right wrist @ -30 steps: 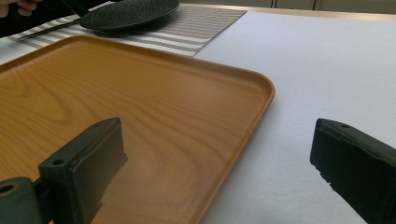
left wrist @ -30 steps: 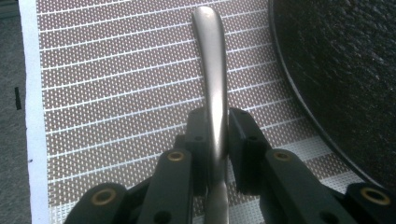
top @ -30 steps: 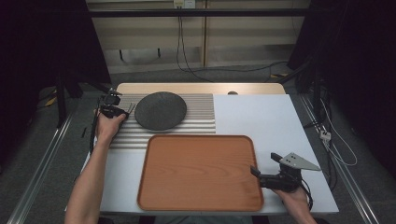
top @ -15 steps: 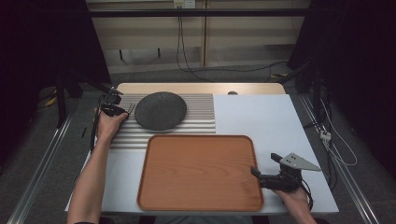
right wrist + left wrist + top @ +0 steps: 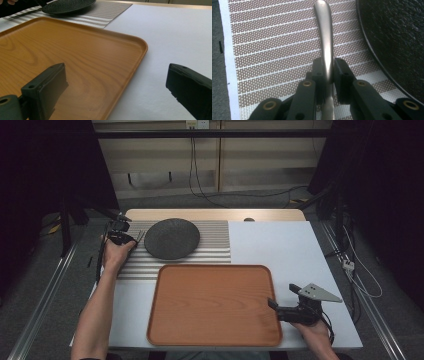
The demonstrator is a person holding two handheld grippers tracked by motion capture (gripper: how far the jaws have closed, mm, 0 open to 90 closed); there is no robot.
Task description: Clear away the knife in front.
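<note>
My left gripper [image 5: 131, 239] is at the left end of the striped placemat [image 5: 215, 251], beside a dark round plate [image 5: 172, 238]. In the left gripper view it [image 5: 327, 67] is shut on the handle of a silver metal utensil [image 5: 323, 30], which points away over the placemat [image 5: 274, 45]. The plate [image 5: 397, 37] lies just to its right. The utensil's working end is hidden. My right gripper [image 5: 274, 306] stands open at the right rim of the wooden tray [image 5: 215, 305]. In the right gripper view [image 5: 116, 77] the tray rim [image 5: 140, 47] runs between its spread jaws.
A white mat [image 5: 280, 250] covers the table's right half and front. A small round object [image 5: 248, 219] sits on the wooden strip at the back edge. Metal rails [image 5: 45, 295] run along both sides, and cables [image 5: 357, 270] lie on the floor to the right.
</note>
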